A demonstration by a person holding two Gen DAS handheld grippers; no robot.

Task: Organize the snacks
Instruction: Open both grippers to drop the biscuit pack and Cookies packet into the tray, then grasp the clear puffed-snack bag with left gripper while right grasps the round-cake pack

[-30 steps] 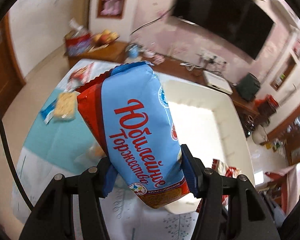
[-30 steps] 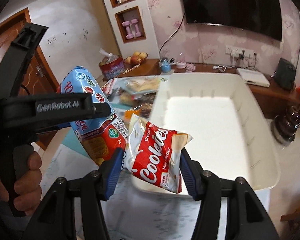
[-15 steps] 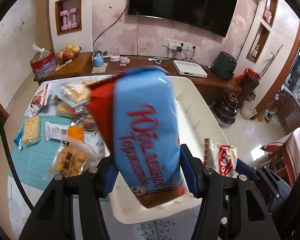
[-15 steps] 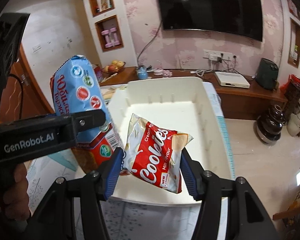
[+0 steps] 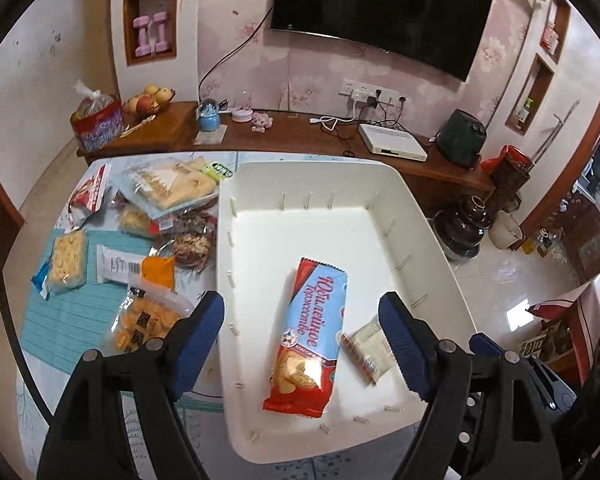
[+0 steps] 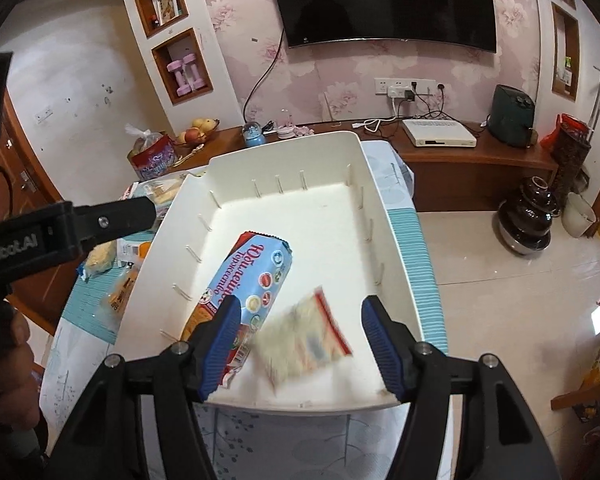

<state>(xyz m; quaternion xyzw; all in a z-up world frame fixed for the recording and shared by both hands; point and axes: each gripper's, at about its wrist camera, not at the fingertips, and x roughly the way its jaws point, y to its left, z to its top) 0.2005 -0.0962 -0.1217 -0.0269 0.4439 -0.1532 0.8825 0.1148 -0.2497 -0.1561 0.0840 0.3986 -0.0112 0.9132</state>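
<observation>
You have the biscuit pack lying in the bin near its front wall, a smaller packet just right of it, loose snacks on the table left of the bin.

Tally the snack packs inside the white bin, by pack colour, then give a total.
Blue-and-red biscuit pack: 1
White-and-red cookie pack: 1
Total in the white bin: 2

A home living room: a television hangs on the far floral-papered wall above a long wooden sideboard with a fruit bowl; pink dumbbells sit in a wall niche at far left.
</observation>
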